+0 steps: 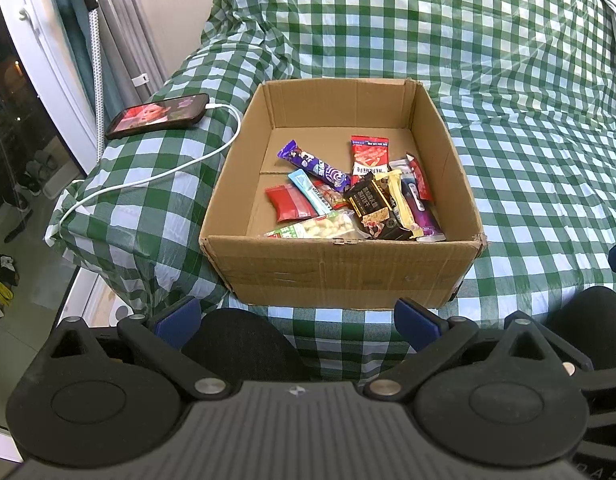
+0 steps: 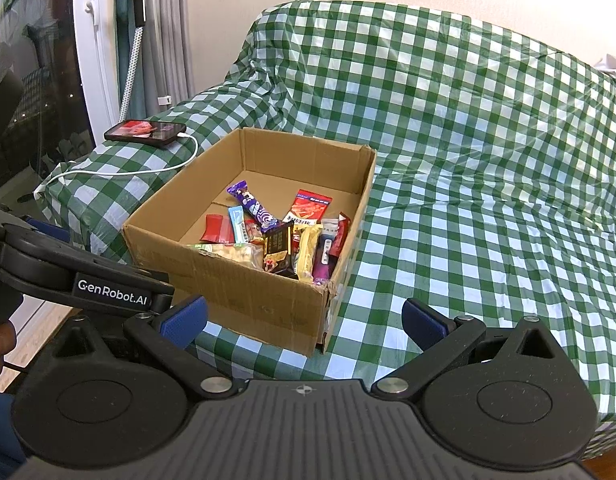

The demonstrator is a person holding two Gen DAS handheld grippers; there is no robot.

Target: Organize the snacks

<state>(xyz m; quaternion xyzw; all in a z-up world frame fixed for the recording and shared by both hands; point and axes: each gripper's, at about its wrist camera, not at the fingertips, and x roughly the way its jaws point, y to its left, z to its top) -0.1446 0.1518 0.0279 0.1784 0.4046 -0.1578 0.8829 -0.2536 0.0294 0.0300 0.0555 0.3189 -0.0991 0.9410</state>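
Snacks lie heaped in the cardboard box [image 1: 343, 268], which rests on a sofa draped in a green checked cover [image 1: 507, 140]; every wrapper in sight is already inside the box, crowded toward its near right corner, and none shows on the cover around it. Among them are a purple bar [image 1: 313, 166] toward the box's far side, a red-and-white packet [image 1: 368, 155] beside it, a black packet [image 1: 371, 206] in the middle of the pile and a bag of nuts [image 1: 319, 229] against the near wall. Both tools hang in front of the box's near wall, apart from it: the left gripper [image 1: 298, 322] has its jaws spread wide with nothing between them, and so does the right gripper [image 2: 304, 320]. A phone [image 1: 158, 116] on a white cable [image 1: 180, 168] lies left of the box and is no part of the job. The gathering looks finished or close to it. Any next move would call for reaching over the near wall to tidy the pile, or for lifting the box by its sides.
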